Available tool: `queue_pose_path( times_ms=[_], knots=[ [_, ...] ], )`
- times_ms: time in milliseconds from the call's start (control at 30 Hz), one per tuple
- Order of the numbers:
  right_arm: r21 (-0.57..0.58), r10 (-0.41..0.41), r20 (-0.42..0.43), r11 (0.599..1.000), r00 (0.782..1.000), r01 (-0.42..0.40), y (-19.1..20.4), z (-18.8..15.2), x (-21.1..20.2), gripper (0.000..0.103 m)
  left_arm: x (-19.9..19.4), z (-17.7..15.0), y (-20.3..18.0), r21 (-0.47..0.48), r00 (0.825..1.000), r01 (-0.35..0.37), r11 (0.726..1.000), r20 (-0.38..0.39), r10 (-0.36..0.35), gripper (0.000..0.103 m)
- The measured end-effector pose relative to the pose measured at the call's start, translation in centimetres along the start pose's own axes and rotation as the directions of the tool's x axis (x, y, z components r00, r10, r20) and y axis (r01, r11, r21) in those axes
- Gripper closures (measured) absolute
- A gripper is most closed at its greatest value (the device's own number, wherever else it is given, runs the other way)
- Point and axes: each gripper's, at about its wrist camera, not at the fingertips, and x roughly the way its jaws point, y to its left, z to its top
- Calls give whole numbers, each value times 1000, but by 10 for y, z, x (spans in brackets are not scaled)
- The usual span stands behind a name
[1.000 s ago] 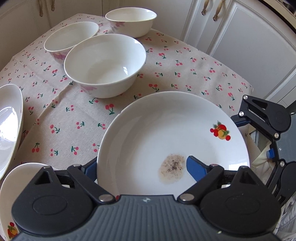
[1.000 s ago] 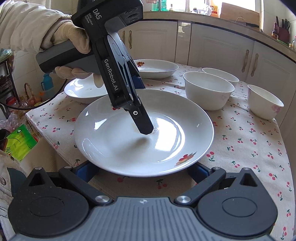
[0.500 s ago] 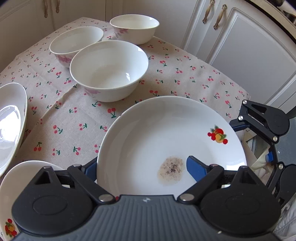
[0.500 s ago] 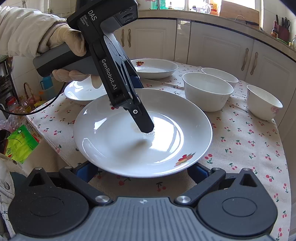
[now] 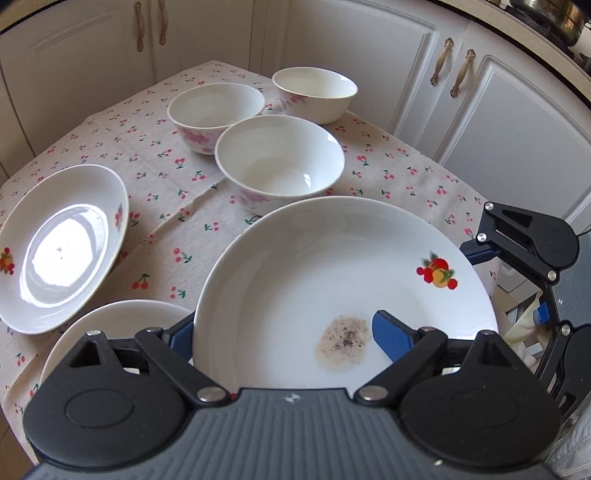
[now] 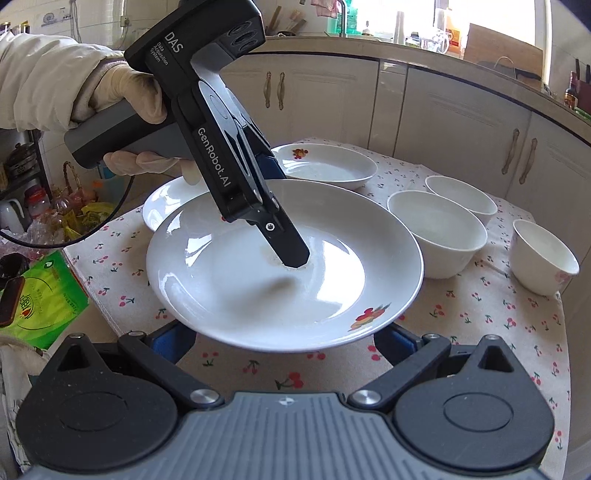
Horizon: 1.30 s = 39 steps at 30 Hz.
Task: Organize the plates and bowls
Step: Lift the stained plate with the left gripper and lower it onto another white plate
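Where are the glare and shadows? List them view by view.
Left wrist view: hard white glare fills the well of the side plate; the held plate is evenly lit, its speckled stain sharp; fisheye bows the cabinet doors. Right wrist view: the window is blown out; the left gripper throws a soft shadow on the held plate.

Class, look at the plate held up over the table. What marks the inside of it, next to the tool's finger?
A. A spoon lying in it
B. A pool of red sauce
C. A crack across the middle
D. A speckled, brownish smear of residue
D: the held plate carries a pale brown smear with dark specks just beside the left tool's blue finger pad, and no crack, spoon or sauce.
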Motion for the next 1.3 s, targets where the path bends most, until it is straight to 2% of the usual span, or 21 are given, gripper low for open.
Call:
queue_pose_path(
  times_ms=[233, 533, 900, 1300],
  knots=[
    [-36, 74, -2, 997, 997, -74, 9, 27, 25, 0, -25, -22, 29, -77, 998, -60, 995, 31, 62, 9],
    [-80, 132, -34, 988, 991, -134, 24, 51, 54, 0, -35, -51, 62, -160, 996, -76, 984, 40, 84, 9],
    [-107, 128, -81, 985, 989, -136, 39, 68, 73, 0, -30, -67, 88, -218, 997, -54, 974, 47, 66, 9],
    [-88, 134, -107, 986, 985, -143, 41, 74, 84, 0, -23, -72, 104, -253, 998, -33, 967, 40, 44, 9]
  ],
)
